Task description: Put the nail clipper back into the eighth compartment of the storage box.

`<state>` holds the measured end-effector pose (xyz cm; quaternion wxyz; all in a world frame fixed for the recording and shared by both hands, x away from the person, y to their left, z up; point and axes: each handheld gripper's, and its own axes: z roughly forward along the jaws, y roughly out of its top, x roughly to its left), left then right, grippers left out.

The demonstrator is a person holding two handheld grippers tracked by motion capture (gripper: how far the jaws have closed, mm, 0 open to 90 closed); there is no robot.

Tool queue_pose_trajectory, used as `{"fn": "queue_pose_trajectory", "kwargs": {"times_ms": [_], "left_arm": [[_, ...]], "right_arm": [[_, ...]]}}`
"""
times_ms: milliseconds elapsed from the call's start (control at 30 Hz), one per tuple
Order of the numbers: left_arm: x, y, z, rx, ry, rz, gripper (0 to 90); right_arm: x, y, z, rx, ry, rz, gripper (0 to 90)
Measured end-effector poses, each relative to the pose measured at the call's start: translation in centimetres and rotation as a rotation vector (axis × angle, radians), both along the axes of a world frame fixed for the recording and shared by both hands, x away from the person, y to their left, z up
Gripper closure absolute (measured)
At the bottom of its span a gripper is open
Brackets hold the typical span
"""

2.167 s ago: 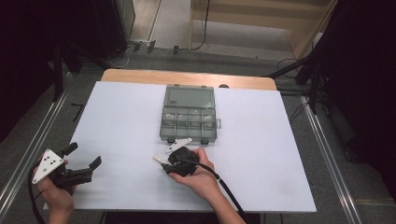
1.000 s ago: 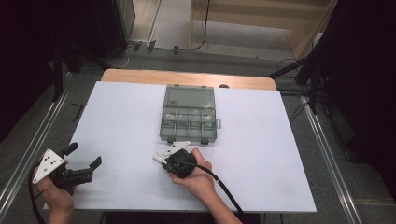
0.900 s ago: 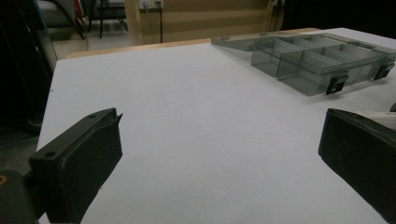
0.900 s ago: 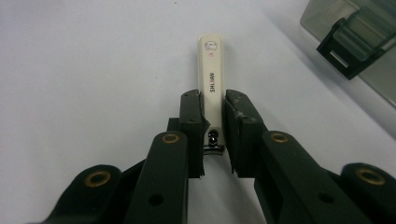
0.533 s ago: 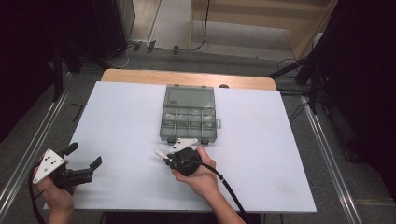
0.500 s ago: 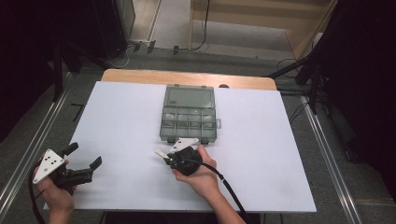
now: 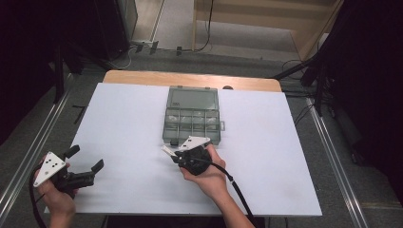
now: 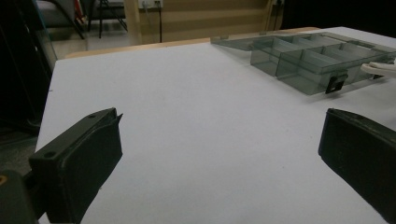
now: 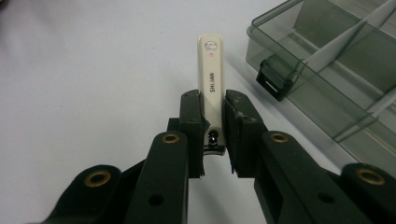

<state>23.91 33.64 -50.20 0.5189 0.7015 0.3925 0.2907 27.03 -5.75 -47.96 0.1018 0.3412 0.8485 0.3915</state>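
A cream nail clipper (image 9: 211, 88) is sitting clamped between the two black jaws of the right claw (image 9: 213, 133), its long body sticking out past the jaw tips and its printed top face turned up. In the high view the right claw (image 7: 183, 153) is hovering just in front of the near edge of the organiser box (image 7: 192, 115), with the pale end of the clipper (image 7: 167, 150) pointing off to the box's left. The smoky, see-through box is lying open near the middle of the white bench (image 7: 123, 123), its lid folded flat on the far side and its dividers forming a row of small compartments; a black latch (image 9: 271, 79) is hanging on its near wall, just beside the clipper's tip. The right hand (image 7: 206, 173) is gripping the claw from behind. Well to the left of the box, near the bench's front corner, the left claw (image 7: 85, 160) is resting in the left hand (image 7: 57, 194) with its jaws standing wide apart and gripping nothing.
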Motion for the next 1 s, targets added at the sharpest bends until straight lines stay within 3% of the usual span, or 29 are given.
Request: {"fn": "queue_pose_trajectory", "kwargs": {"times_ms": [1000], "left_arm": [[-0.1,0.0,0.0,-0.007,-0.005,-0.003,0.0]], "right_arm": [[1.1,-3.2,1.5,0.035,-0.024,-0.075,79.6]]}}
